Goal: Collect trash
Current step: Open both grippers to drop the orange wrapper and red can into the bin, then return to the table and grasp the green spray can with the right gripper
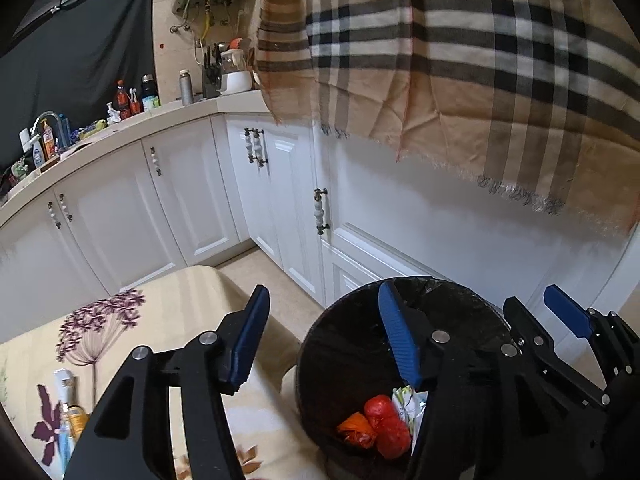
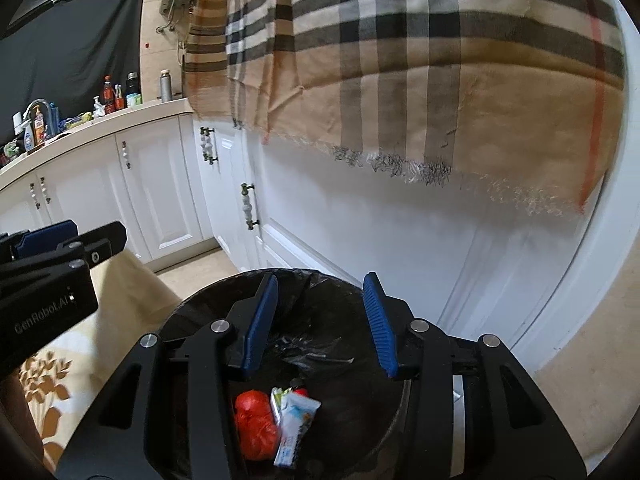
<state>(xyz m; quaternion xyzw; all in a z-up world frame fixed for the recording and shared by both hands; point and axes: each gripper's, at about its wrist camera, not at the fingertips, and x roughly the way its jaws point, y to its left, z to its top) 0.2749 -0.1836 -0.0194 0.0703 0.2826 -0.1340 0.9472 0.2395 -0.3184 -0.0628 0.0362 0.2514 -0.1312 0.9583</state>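
Observation:
A round black-lined trash bin [image 1: 320, 344] stands on the floor beside a table; it also shows in the right wrist view [image 2: 192, 300]. In it lie a red bundle [image 1: 386, 424], an orange bundle [image 1: 356, 434] and pale wrappers [image 2: 294, 420]. My left gripper [image 1: 324, 320] is open and empty, one finger over the table edge, one over the bin. My right gripper [image 2: 320, 312] is open and empty above the bin's mouth; it shows at the right in the left wrist view [image 1: 568, 312]. Tubes and wrappers [image 1: 68, 412] lie on the table at lower left.
The table has a cream floral cloth [image 1: 140, 320]. White kitchen cabinets [image 1: 180, 200] run behind, with a cluttered counter [image 1: 92, 128]. A plaid cloth [image 1: 460, 60] hangs over the cabinets at right. The left gripper body [image 2: 44, 280] shows at the left of the right wrist view.

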